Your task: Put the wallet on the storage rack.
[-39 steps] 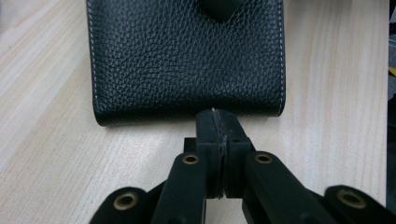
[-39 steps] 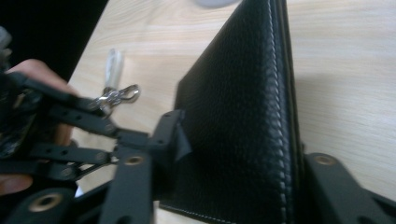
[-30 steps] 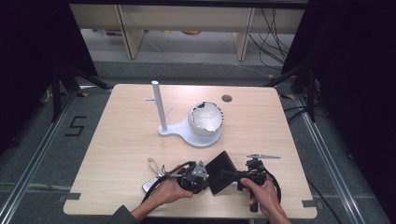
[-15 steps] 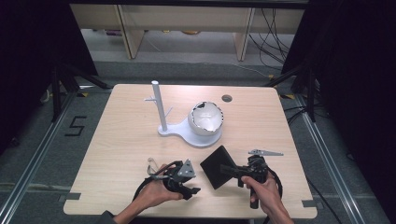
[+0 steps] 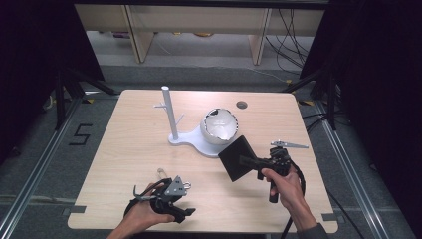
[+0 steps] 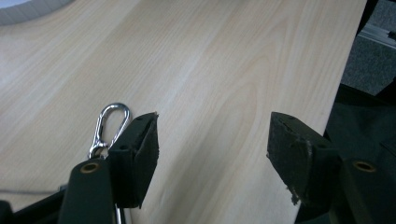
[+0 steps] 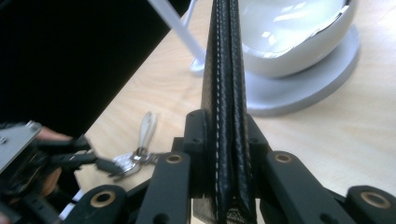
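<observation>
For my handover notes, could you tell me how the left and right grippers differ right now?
The left gripper has just been opening and holds nothing; the right gripper is shut on the black wallet. The left sits low near the table edge; the right is raised toward the white bowl. Both are hand-held.

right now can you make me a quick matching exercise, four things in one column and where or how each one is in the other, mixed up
Things:
1. black wallet
2. left gripper
3. white bowl
4. carabiner

States:
A. rests on the white stand's base
B. jaws apart, nothing between them
C. clamped edge-up in the right gripper
D. lies on the wooden table beside a jaw

Pairs: 1-C, 2-B, 3-A, 4-D
</observation>
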`<state>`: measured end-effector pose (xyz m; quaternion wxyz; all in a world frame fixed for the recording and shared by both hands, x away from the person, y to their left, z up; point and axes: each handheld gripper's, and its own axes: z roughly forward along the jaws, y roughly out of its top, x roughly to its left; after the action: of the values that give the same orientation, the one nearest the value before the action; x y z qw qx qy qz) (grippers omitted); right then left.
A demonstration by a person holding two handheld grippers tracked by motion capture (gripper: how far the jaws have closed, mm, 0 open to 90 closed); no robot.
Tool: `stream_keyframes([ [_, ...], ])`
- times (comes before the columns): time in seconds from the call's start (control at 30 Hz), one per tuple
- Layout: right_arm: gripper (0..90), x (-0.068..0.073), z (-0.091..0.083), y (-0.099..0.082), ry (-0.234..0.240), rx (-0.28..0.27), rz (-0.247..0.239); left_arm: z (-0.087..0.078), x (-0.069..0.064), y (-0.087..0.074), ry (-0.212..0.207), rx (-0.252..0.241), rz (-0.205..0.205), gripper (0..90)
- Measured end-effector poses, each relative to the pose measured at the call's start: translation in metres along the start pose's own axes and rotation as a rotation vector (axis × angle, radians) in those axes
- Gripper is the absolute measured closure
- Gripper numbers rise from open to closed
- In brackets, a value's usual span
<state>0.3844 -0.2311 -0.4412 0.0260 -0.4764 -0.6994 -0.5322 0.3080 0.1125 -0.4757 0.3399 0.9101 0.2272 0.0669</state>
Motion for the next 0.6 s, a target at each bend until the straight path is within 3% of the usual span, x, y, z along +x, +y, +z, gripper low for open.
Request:
stream_keyframes([
  [0.07, 77.9, -0.001, -0.001, 0.006, -0.005, -0.005, 0.026, -0.003, -0.001, -0.005, 0.006, -0.021, -0.03, 33.0],
  [0.13, 77.9, -0.006, -0.004, 0.015, -0.019, -0.026, -0.008, -0.007, 0.0, -0.01, 0.025, -0.041, -0.051, 32.9],
  [0.17, 77.9, -0.006, -0.005, 0.02, -0.035, -0.027, 0.012, -0.008, 0.0, -0.012, 0.028, -0.045, -0.054, 33.0],
  [0.2, 77.9, -0.008, -0.007, 0.023, -0.027, -0.033, -0.009, -0.01, 0.001, -0.014, 0.032, -0.048, -0.063, 33.0],
  [0.3, 77.9, -0.011, -0.009, 0.035, -0.045, -0.051, -0.016, -0.015, 0.003, -0.019, 0.04, -0.055, -0.066, 32.9],
  [0.37, 77.9, -0.01, -0.009, 0.043, -0.049, -0.052, 0.008, -0.018, 0.004, -0.021, 0.048, -0.062, -0.074, 32.9],
  [0.4, 77.9, -0.013, -0.008, 0.046, -0.057, -0.062, -0.026, -0.019, 0.004, -0.022, 0.051, -0.065, -0.075, 32.8],
  [0.43, 77.9, -0.014, -0.007, 0.051, -0.065, -0.067, -0.005, -0.02, 0.004, -0.023, 0.053, -0.064, -0.078, 32.6],
  [0.6, 77.9, -0.018, 0.002, 0.07, -0.089, -0.078, -0.002, -0.022, 0.004, -0.028, 0.06, -0.057, -0.074, 32.4],
])
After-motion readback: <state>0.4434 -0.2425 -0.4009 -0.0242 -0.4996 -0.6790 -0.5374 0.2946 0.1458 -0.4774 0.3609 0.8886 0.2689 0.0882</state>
